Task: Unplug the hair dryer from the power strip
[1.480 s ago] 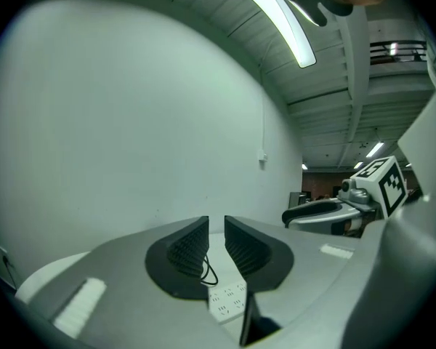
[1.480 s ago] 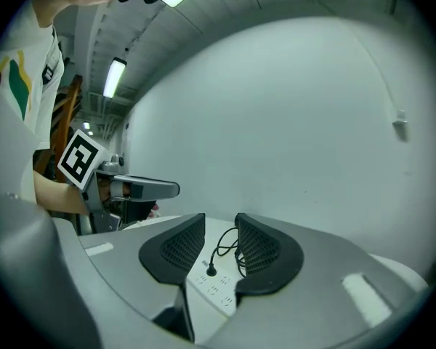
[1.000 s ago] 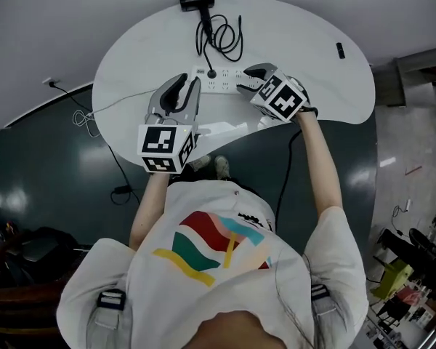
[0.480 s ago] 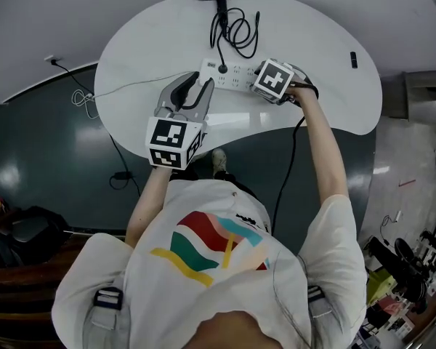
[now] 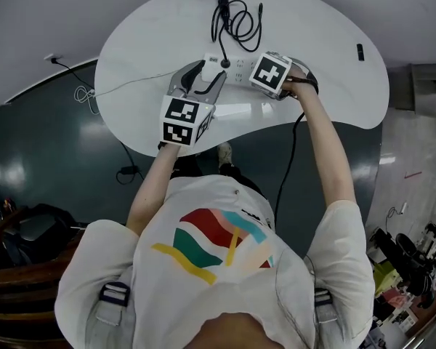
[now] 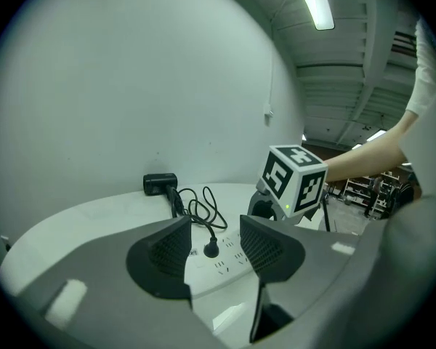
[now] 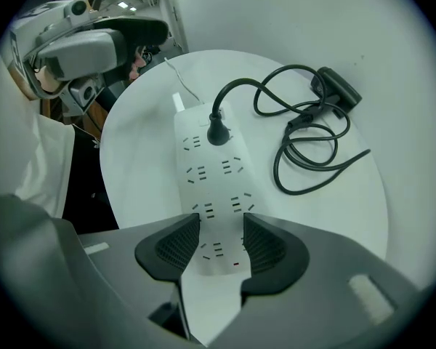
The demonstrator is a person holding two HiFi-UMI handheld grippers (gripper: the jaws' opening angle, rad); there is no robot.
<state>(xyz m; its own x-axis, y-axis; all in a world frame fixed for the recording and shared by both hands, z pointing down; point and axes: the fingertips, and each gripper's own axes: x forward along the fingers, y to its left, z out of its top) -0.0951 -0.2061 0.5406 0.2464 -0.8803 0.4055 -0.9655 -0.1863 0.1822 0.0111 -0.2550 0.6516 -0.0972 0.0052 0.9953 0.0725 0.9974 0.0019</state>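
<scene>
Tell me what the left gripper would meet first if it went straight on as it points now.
The jaws of the left gripper are opening, empty; straight ahead, past their tips, stands the black plug in the power strip. Probably that first, though depth is unclear.

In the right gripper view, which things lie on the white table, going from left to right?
power strip → coiled black cable → hair dryer. The black plug sits in the strip, so it has no separate place in this order.
</scene>
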